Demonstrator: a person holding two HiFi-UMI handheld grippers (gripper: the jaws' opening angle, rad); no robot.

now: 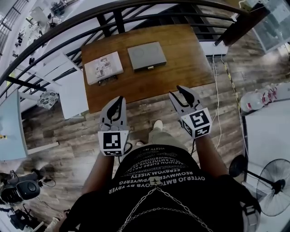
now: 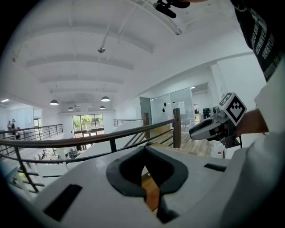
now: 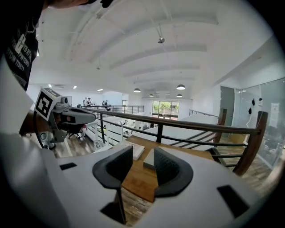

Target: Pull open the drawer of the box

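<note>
On the brown table (image 1: 181, 59) lie two flat boxes: a grey box (image 1: 146, 55) with a small dark pull at its near edge, and a white printed box (image 1: 103, 67) to its left. Both grippers hang over the floor, short of the table's near edge. My left gripper (image 1: 118, 103) has its fingertips together with nothing held; in its own view the left gripper (image 2: 144, 151) shows only a sliver of table. My right gripper (image 1: 180, 94) stands open and empty. In the right gripper view, the right gripper (image 3: 142, 153) frames the grey box (image 3: 149, 159) and the white box (image 3: 136, 149).
A black railing (image 1: 136, 11) curves behind the table. White panels (image 1: 72, 90) stand to the table's left, cables (image 1: 217, 90) run along the floor to its right, and a fan (image 1: 272, 186) stands at lower right. The person's shoe (image 1: 157, 124) shows on the wood floor.
</note>
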